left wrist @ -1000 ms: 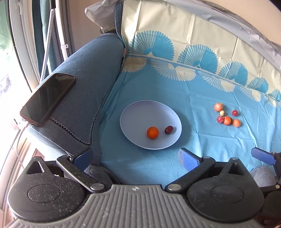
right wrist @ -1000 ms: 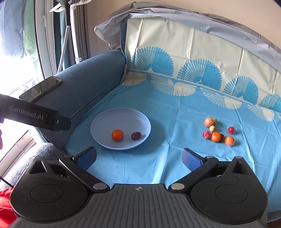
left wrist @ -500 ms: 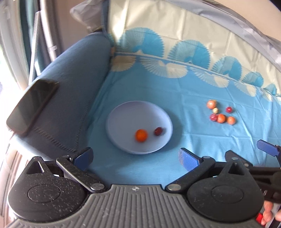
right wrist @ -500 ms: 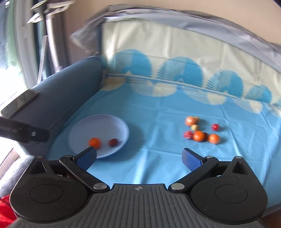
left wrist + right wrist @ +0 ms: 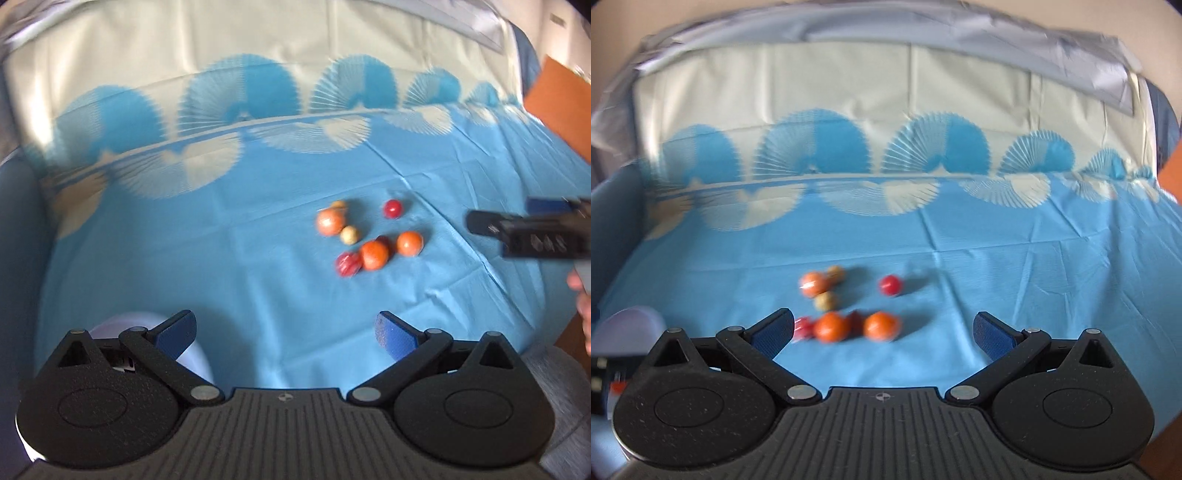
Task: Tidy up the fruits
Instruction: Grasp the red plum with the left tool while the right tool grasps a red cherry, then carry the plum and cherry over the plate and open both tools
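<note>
1. Cloth (image 5: 258, 258): sky blue, with a cream band of blue and cream fan shapes.
2. Fruits (image 5: 369, 236): two orange ones (image 5: 374, 254), a peach-orange one (image 5: 330, 222), a bright red one (image 5: 392, 208), a dark red streaked one (image 5: 347, 264), a small tan one (image 5: 349, 235).
3. Bowl (image 5: 199, 363): pale lavender.
4. Left hand-held gripper (image 5: 284, 330) and right hand-held gripper (image 5: 882, 330): black bodies, dark blue pads (image 5: 176, 329).
5. Sofa arm (image 5: 14, 240): dark blue.

Open blue cloth (image 5: 1015, 280) right of fruit cluster (image 5: 846, 310); plate (image 5: 631, 325) blocks left edge.
</note>
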